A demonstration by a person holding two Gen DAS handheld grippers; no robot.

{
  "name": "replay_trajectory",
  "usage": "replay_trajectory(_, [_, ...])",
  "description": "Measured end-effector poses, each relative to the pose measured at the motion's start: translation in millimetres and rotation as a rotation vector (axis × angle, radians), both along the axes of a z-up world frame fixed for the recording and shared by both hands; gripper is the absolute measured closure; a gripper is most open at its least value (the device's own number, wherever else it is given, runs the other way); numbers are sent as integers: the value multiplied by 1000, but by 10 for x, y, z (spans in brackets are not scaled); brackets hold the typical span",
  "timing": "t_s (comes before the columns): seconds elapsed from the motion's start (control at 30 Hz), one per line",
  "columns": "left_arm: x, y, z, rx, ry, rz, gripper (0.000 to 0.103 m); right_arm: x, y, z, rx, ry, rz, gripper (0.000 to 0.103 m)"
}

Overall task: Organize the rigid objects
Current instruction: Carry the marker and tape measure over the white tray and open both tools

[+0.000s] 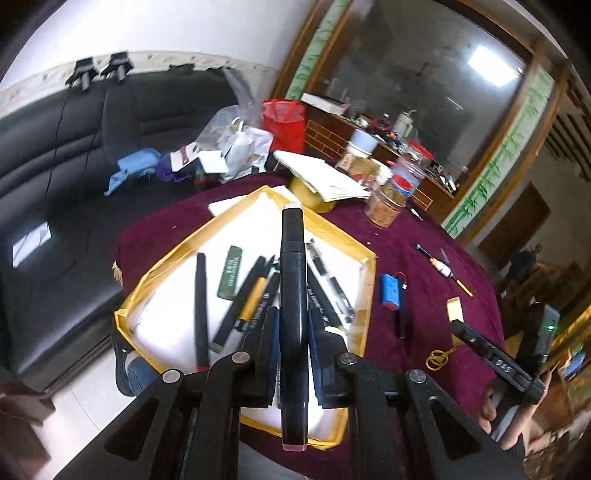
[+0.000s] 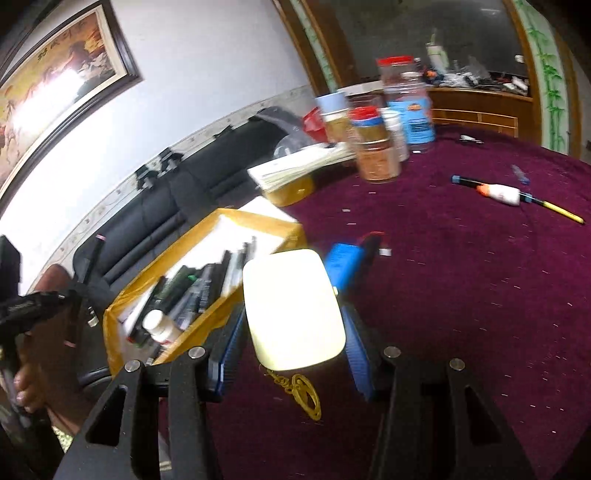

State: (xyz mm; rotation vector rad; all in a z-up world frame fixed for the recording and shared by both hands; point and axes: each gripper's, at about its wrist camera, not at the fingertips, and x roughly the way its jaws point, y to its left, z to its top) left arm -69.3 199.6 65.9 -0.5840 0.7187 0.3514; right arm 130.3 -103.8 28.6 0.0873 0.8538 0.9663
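White wall (image 1: pixel 184 33) with a patterned border strip; black leather sofa (image 1: pixel 55 166) below it. Framed painting (image 2: pixel 55 92) hangs high on that wall — glare across it. Wood-framed mirror (image 1: pixel 424 74) reflects a ceiling light. Table under a maroon cloth (image 2: pixel 461 277); pale tiled floor (image 1: pixel 85 417).

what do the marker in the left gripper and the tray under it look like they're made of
Black marker: looks like glossy hard plastic, going by the sheen along its barrel; pink end caps. Tray: seems to be card or thin board, with shiny yellow-gold rim creased at the corners and matte white floor.
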Motion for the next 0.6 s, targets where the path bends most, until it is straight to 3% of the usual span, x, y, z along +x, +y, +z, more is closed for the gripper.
replay_trajectory(0.3, [18, 382, -357, -90, 26, 13, 89, -49, 936, 449, 48, -12, 115, 53])
replay_trajectory(0.6, [164, 683, -616, -160, 51, 8, 89, 128, 1811, 170, 11, 50, 176, 53])
